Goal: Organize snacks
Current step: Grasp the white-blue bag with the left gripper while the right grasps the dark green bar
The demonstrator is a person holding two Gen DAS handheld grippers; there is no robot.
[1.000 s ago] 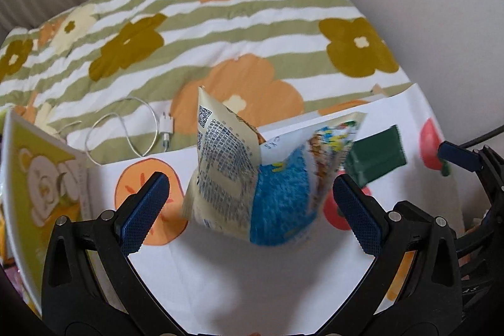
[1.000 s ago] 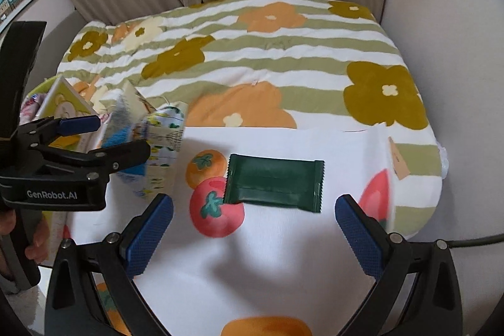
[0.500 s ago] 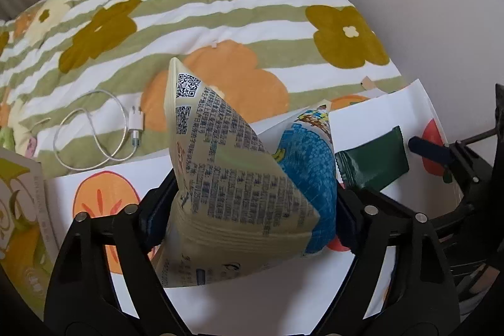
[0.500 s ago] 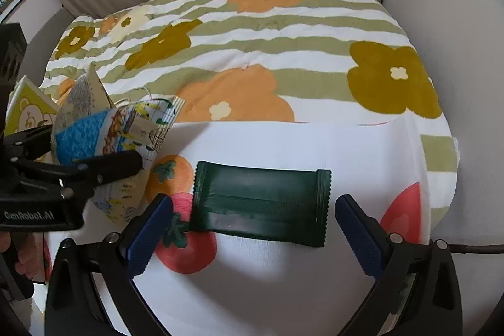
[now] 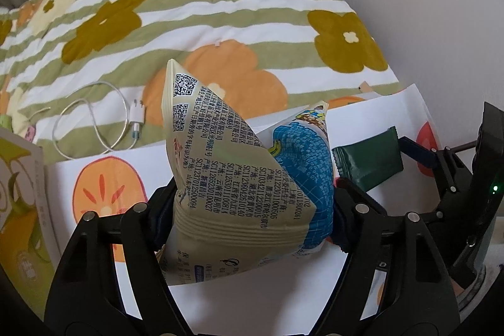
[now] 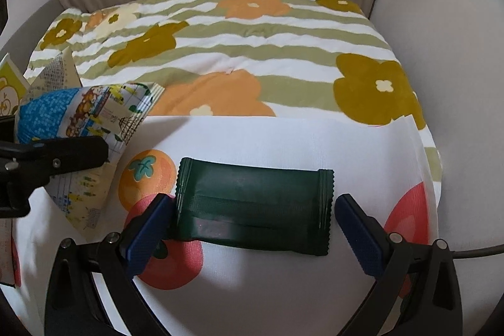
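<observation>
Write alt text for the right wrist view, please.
A dark green foil snack packet lies flat on a white fruit-print cloth, between the blue-padded fingers of the open right hand-held gripper. At left, the left hand-held gripper grips a blue-and-cream snack bag.

Soft even indoor light, faint shadows, strong fisheye bending with dark vignetted corners, slight blur at edges

The snack bag (image 5: 239, 194), cream with black print, 2 QR codes and a blue panel, stands upright with its top corner pointing up. The green packet (image 6: 252, 208), dark and glossy with crimped ends, lies flat on a fruit-printed white sheet.
</observation>
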